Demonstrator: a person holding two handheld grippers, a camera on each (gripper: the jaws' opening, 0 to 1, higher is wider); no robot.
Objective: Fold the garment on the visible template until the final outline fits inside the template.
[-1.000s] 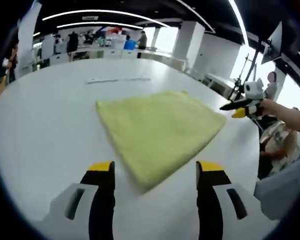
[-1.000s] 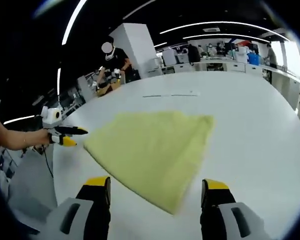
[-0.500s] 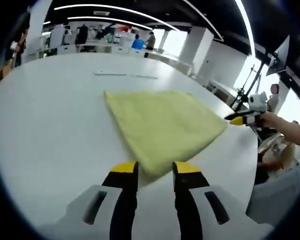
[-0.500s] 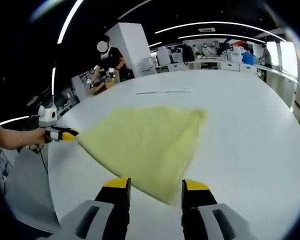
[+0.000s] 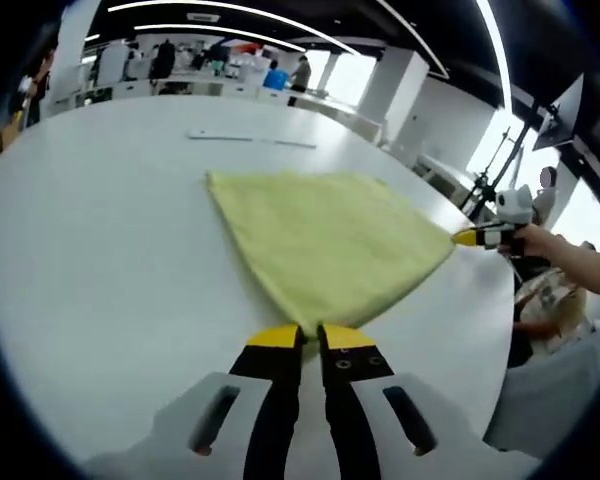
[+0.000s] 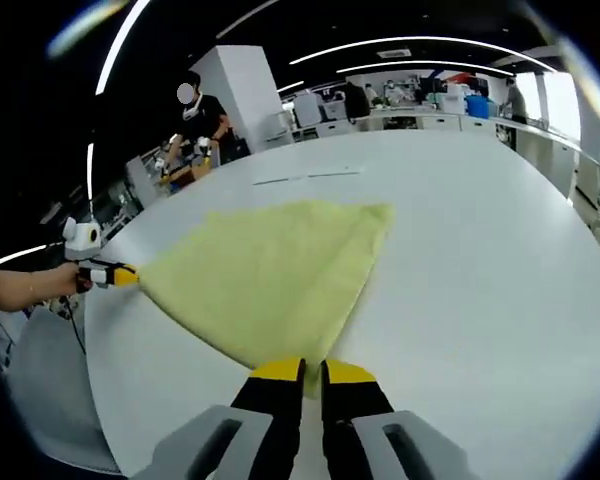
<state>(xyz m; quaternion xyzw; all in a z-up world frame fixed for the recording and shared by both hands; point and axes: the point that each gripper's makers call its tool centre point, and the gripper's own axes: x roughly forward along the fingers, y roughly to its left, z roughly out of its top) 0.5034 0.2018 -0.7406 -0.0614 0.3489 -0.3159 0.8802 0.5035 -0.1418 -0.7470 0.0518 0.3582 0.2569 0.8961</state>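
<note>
Having narrowed since a second ago, the left claw (image 5: 311, 336) and right claw (image 6: 313, 370) are now clamped on corners of the yellow garment (image 5: 320, 235). A fold lift from the desk (image 5: 100, 260) is judged ready.

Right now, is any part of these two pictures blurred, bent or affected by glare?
Left gripper view: fisheye bends the white table; bright windows glare at right. Right gripper view: the yellow terry cloth looks soft; the curved ceiling light strips are overexposed.

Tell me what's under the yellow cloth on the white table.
The yellow cloth lies flat on the white table. Bare tabletop surrounds it; whatever lies beneath, template included, is covered.
</note>
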